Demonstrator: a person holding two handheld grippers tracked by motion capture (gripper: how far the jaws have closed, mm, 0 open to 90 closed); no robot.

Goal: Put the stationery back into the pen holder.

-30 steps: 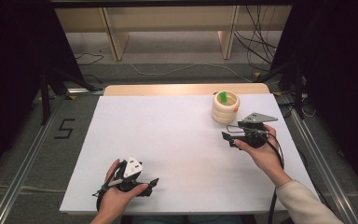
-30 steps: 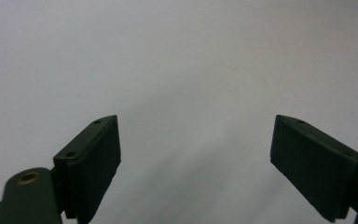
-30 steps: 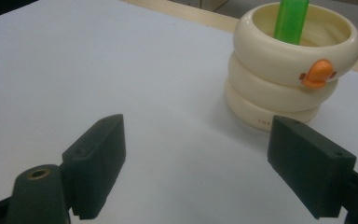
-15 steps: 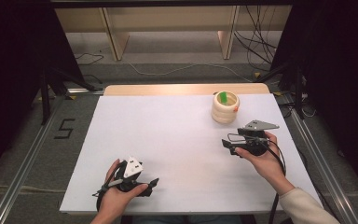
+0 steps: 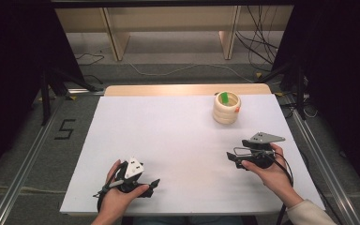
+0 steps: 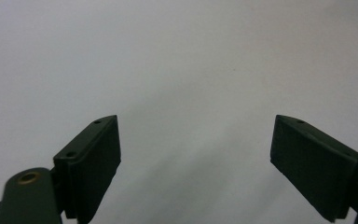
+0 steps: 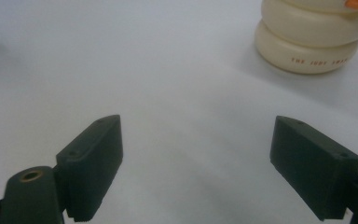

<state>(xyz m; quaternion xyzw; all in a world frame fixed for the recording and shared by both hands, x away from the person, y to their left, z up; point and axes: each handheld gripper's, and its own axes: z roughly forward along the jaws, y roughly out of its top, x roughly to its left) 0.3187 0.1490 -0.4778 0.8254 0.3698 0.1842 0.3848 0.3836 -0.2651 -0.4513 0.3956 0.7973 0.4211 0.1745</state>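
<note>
I see my right gripper [image 5: 230, 159] low over the white table [image 5: 168, 140], jaws spread wide and holding nothing, with the stack of cream tape rolls [image 5: 226, 108] standing well beyond it near the far edge. My left gripper [image 5: 155, 182] sits at the near edge, jaws likewise wide apart and empty.
</note>
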